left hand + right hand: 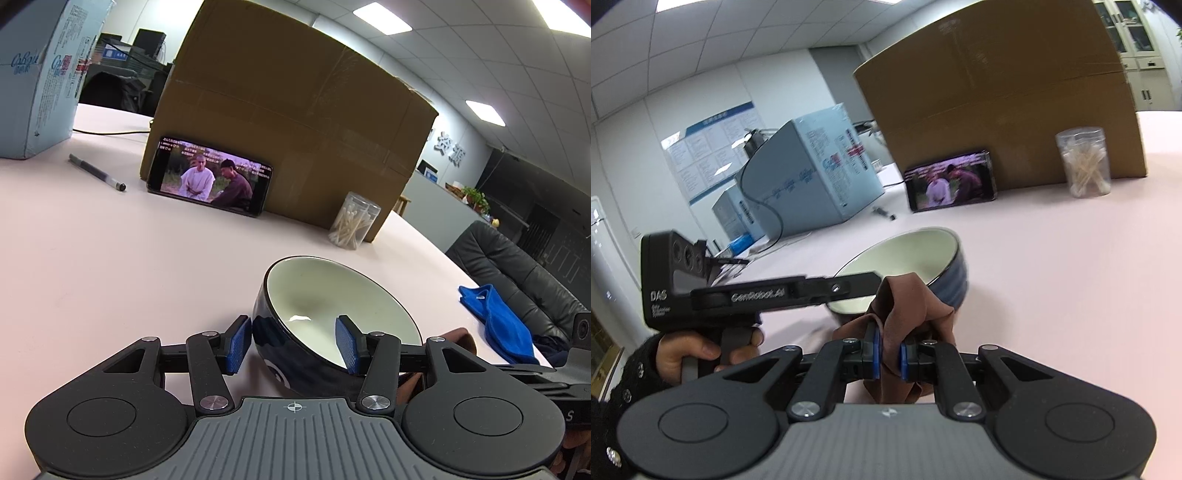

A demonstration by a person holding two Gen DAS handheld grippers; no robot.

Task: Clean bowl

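**Bowl tipped in one gripper, cloth pinched in the other**

Because the table [92,258] carries everything here, we start with it: a wide, pale pink top, with a big box [295,122] standing at its far side. A phone [210,177] leans against the box, showing a video, and a clear jar [352,221] of cotton swabs stands just beside the box's corner. A blue cloth [498,317] lies near the table's right edge.

Near us sits the bowl [332,306], dark blue outside, cream inside, tilted so its mouth faces up and away. Our left gripper [293,345] straddles its near wall, one pad outside, one inside; the pads look pressed on the rim, so we judge it gripped. We judge the bowl to be glazed ceramic: stiff, fairly heavy, slick, and liable to chip if it slips. The rim is the natural place to hold it, as now, with a firm pinch.

Our right gripper [889,356] has its jaws clenched on a brown cloth [908,302], bunched just at the bowl's near edge. The cloth is soft and limp; it will fold under pressure, so we would hold it close to the wad.

A hand [701,354] holds the left gripper's handle.
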